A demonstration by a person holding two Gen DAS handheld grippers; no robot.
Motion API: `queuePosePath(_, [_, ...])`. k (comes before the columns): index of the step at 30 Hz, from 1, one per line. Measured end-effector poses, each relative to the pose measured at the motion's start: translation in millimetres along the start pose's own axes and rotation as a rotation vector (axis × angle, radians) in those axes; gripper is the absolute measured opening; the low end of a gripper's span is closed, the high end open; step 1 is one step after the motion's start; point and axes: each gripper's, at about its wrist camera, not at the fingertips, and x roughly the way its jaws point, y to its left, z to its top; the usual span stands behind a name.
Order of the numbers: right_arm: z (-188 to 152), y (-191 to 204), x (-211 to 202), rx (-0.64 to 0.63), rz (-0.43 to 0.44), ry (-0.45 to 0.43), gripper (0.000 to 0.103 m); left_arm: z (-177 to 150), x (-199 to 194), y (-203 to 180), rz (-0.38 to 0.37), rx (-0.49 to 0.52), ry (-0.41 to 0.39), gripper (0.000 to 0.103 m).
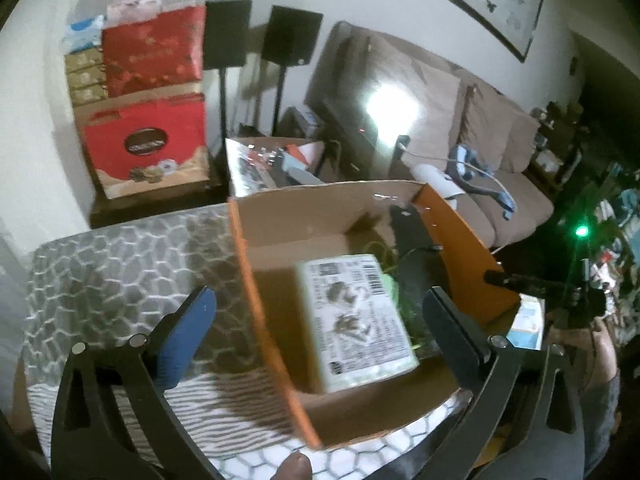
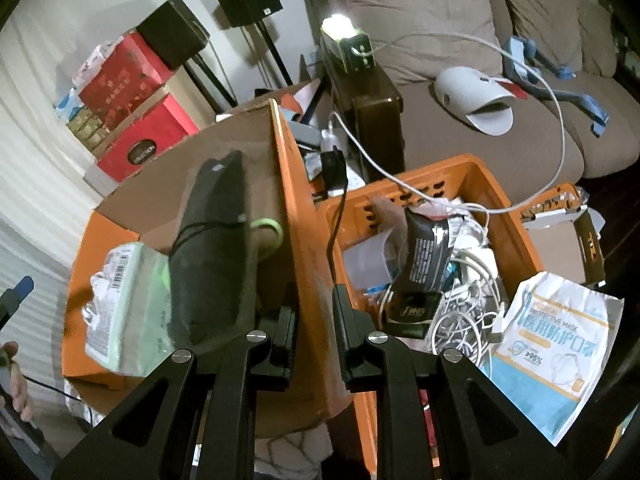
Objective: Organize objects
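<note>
1. cardboard box (image 1: 280,240) with orange flaps on the patterned table (image 1: 120,264) — inside lie a pale green packet (image 1: 356,320), a long black case (image 2: 212,240) and a green ring (image 2: 267,232).
2. orange plastic crate (image 2: 516,232) just beside the box, holding tangled white cables (image 2: 468,280) and a black pouch (image 2: 424,256); a mask packet (image 2: 556,348) lies at its near corner.
3. right gripper (image 2: 312,332) — fingers nearly together, clamped on the box's upright orange flap (image 2: 296,208).
4. left gripper (image 1: 320,328) spread wide above the packet, empty, touching nothing.
</note>
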Motion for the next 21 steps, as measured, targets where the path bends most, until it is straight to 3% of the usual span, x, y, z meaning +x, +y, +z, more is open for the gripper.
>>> queuePosePath(4, [-1.0, 11.4, -10.3, -0.034, -0.038, -0.029, 0.022, -6.1, -15.2, 16.5, 0.041, -0.013, -0.018, 0.103])
queuePosePath(9, [-4.9, 27.4, -23.2, -0.067, -0.056, -0.072, 0.042, -14.9, -31.7, 36.8, 0.054, -0.054, -0.027, 0.103])
queuePosePath(13, [-9.6, 46.0, -38.5, -0.091, -0.007, -0.112, 0.046, -25.9, -39.6, 48.3, 0.098, -0.065, -0.03, 0.103])
queuePosePath(15, [-13.0, 56.8, -45.1, -0.111, 0.002, -0.133, 0.063, -31.7, -42.7, 54.8, 0.108, -0.075, -0.027, 0.103])
queuePosePath(21, [-33.1, 100.8, -61.4, -0.192, 0.025, -0.177, 0.083, -50.1, -55.0, 66.9, 0.117, -0.11, -0.016, 0.103])
